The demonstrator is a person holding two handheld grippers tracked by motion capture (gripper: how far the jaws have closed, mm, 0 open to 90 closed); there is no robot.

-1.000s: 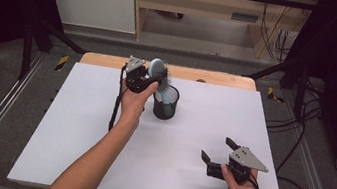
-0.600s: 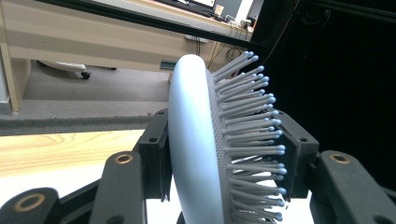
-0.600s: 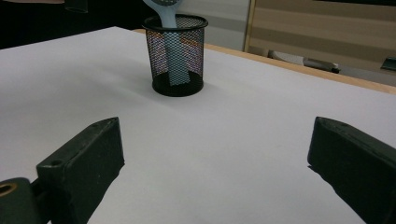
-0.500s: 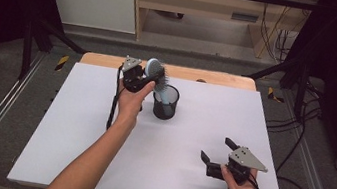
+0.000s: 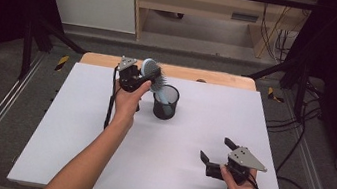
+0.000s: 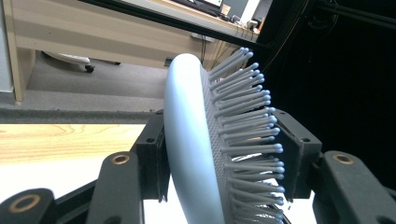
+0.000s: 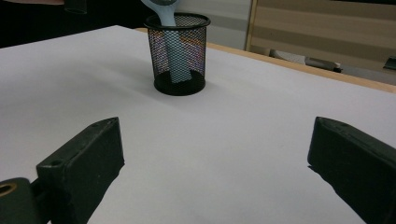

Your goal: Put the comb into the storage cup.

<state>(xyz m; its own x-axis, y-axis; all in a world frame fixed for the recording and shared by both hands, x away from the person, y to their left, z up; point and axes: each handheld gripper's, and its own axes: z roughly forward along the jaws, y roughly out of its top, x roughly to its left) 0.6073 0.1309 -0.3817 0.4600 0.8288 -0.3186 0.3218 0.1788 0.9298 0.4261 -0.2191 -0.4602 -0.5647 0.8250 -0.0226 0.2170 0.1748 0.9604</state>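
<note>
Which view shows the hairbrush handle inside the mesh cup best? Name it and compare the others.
The right gripper view: the hairbrush handle reaches the mesh cup bottom, visible through the mesh. The high view shows the brush leaning from the cup. The left gripper view shows its head between the jaws.

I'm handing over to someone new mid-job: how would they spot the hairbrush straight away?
Start at the white table and find the black mesh cup near its far edge. The hairbrush stands handle-down in that cup, its head leaning toward the left tongs. It is the only pale blue thing there, with bristles down one face.
</note>
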